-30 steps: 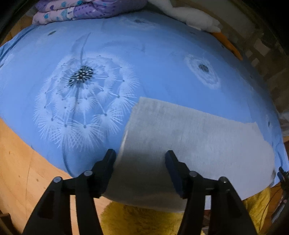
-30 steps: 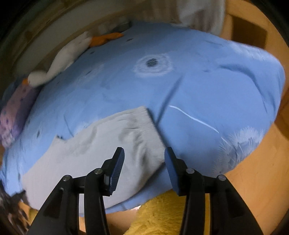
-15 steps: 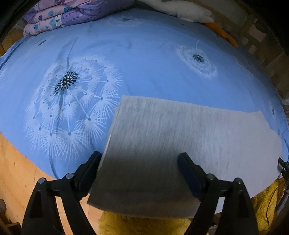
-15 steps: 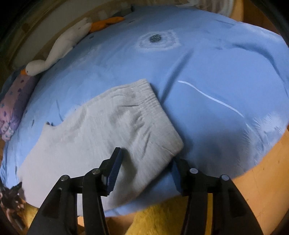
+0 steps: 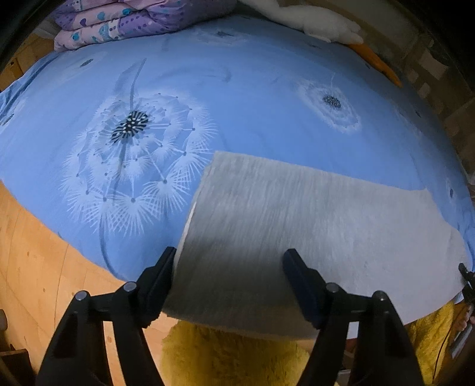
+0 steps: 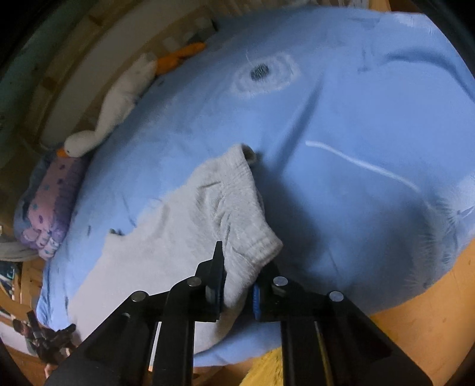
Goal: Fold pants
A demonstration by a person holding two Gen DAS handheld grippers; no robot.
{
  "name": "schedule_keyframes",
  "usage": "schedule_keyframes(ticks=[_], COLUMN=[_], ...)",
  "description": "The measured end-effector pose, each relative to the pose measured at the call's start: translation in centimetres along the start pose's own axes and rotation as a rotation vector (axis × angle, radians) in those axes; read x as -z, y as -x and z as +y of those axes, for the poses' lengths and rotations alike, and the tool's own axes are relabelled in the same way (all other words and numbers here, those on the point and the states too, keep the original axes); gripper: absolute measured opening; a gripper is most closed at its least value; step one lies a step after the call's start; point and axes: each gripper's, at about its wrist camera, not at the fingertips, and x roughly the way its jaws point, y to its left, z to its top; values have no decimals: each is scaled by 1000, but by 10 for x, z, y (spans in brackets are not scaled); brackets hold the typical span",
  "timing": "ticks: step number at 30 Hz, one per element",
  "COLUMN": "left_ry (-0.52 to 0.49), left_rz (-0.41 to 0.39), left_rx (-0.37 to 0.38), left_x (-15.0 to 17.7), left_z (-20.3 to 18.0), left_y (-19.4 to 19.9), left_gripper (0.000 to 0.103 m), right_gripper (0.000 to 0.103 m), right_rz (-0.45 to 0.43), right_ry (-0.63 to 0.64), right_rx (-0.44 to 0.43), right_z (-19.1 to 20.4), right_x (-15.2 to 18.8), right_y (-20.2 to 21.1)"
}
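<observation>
A pair of light grey knitted pants (image 5: 311,231) lies spread along the near edge of a bed covered by a light blue sheet printed with white dandelion heads (image 5: 237,98), one long side of the cloth hanging slightly over that edge. The left gripper (image 5: 228,276) hovers at the leg end of the pants with its two black fingers wide apart, one finger beside the cloth's side edge and the other over the fabric; whether the tips touch the cloth cannot be told. The right gripper (image 6: 237,285) is at the other end, its jaws pressed together on the ribbed elastic waistband corner of the pants (image 6: 184,237), which bunches up and rises above the blue sheet (image 6: 341,148) between the blue pads. At the far side of the sheet from the pants rests a folded purple quilt with dots and hearts (image 5: 133,20), and beside it a white stuffed goose with orange beak and feet (image 6: 115,115) lies along the bed's far edge. Below the near edge of the bed, under the pants, sits a shaggy yellow rug (image 5: 231,356) on a wooden floor (image 5: 32,261).
</observation>
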Motion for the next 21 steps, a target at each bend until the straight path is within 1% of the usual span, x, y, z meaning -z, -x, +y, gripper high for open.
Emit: schedule_keyframes(ticks=[4,9,12,16,21], left_ry=[-7,-13,-27,-41,-34], left_rz=[-8,-21,-32,-40,-46], left_rx=[-7,1,7,11,19], left_x=[0,-1,-1,-2,-2], left_z=[-2,-9,-15,-23,-24], left_y=[8,18,23,30,35], left_gripper=[76,76,76,76,76], right_gripper=[14,14,14,14,14], right_rz=[-41,-91,-101,-91,-58], right_ry=[65,207,301,410,497], right_rx=[-33,-89,-123,-172,-232], right_z=[24,77,112,154,204], right_x=[-3,-6,-2,9,24], right_y=[24,48,58,65,61])
